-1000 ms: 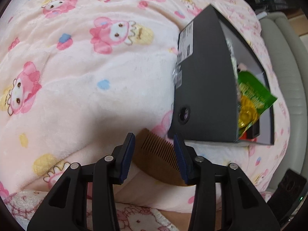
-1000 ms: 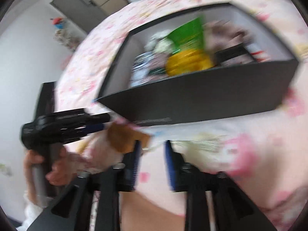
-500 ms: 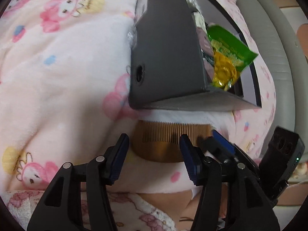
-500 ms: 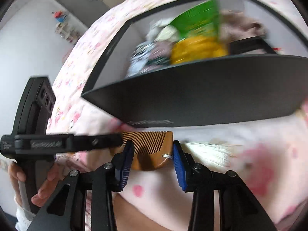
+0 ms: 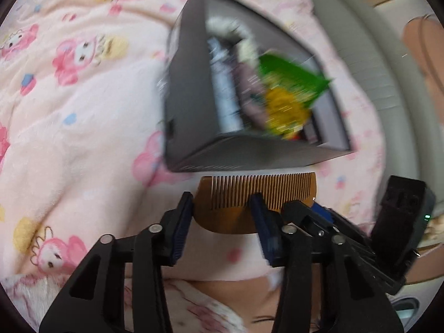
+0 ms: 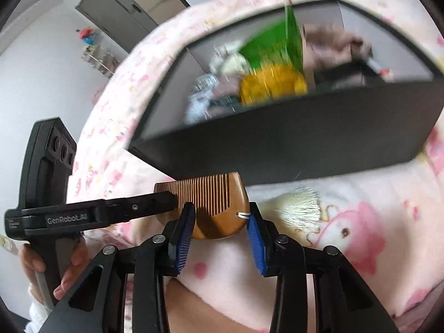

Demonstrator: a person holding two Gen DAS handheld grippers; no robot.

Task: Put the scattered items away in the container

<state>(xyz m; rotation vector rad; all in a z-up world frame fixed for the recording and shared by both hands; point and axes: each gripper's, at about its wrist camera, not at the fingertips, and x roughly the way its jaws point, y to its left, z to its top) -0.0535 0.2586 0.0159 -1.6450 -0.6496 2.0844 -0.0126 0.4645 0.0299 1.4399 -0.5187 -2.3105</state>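
Observation:
A brown wooden comb lies teeth-up on the pink blanket, just in front of the black box. My left gripper hovers over its left half, jaws closing. One pad is at the comb's left end and the other is in front of its middle, with no clear squeeze. From the right view, my right gripper straddles the comb at its ring end, jaws closing too, pads not visibly pressing. A white tassel trails from the ring. The box holds a green and yellow packet among several items.
A pink cartoon-print blanket covers the soft, uneven surface. A grey cushioned seat runs along the right. A hand grips the left tool's handle. A dark cabinet and a white wall lie beyond.
The left view has swung round to look down into the box, and the left jaws widened then narrowed. The right gripper came up to the comb from the right; its jaws narrowed slightly.

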